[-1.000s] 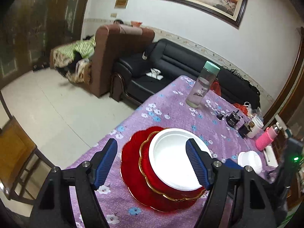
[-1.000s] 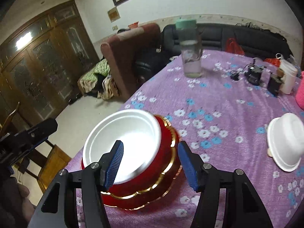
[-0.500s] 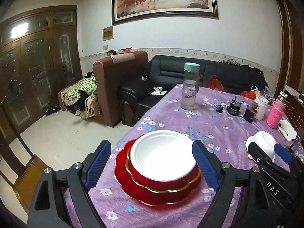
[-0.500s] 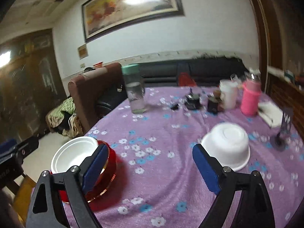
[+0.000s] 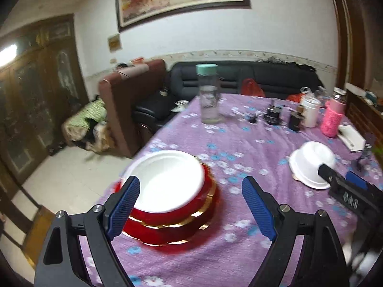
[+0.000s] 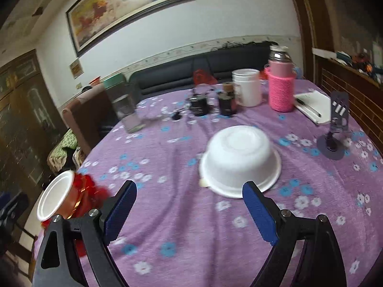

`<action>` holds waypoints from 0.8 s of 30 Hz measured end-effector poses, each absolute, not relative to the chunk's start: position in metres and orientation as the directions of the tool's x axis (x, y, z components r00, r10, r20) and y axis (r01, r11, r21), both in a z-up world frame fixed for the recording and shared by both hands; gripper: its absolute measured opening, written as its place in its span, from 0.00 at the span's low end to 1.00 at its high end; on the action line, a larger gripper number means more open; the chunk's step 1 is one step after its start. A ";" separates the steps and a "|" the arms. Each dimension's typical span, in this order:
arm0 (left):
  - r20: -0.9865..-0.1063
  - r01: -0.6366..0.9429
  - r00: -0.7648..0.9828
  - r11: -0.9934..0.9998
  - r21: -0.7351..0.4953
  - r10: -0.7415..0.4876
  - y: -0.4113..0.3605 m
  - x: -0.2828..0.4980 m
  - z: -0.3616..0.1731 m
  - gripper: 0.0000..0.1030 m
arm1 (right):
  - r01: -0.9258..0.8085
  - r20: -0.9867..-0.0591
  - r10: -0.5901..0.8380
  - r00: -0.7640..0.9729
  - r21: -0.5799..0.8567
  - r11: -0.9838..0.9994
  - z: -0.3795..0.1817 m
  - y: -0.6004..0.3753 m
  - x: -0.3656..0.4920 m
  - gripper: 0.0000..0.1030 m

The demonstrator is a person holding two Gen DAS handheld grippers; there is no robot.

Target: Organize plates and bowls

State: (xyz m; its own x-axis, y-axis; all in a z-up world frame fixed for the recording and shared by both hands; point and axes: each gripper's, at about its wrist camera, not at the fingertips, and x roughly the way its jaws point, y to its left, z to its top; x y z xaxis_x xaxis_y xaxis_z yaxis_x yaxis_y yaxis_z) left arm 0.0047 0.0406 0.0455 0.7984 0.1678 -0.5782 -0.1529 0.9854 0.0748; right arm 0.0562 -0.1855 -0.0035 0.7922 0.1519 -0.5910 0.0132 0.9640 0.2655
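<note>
- While the white plate (image 5: 165, 179) lies on top of the red gold-rimmed plates (image 5: 177, 224), that stack sits just ahead of the left tool (image 5: 191, 209), nearer its left finger, near the table (image 5: 239, 143) edge.
- Ahead of the right tool (image 6: 189, 211), between its fingers' lines and slightly toward the right one, an upside-down white bowl (image 6: 239, 157) rests on the purple flowered cloth, well apart from the stack.
- Left tool: jaws spread wide, gripping nothing.
- Right tool: jaws likewise wide apart, holding nothing.
- Farther beyond the bowl stand a pink-sleeved flask (image 6: 281, 88), a white cup (image 6: 247, 87) and a clear bottle with a green cap (image 6: 124, 105).
- A black phone stand (image 6: 335, 129) is off to the right tool's right.
</note>
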 end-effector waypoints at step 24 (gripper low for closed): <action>-0.776 0.003 0.629 0.999 0.052 0.039 -0.084 0.157 -0.058 0.84 | 0.246 -0.646 0.356 0.675 0.652 0.717 -0.092 -0.355 0.182 0.90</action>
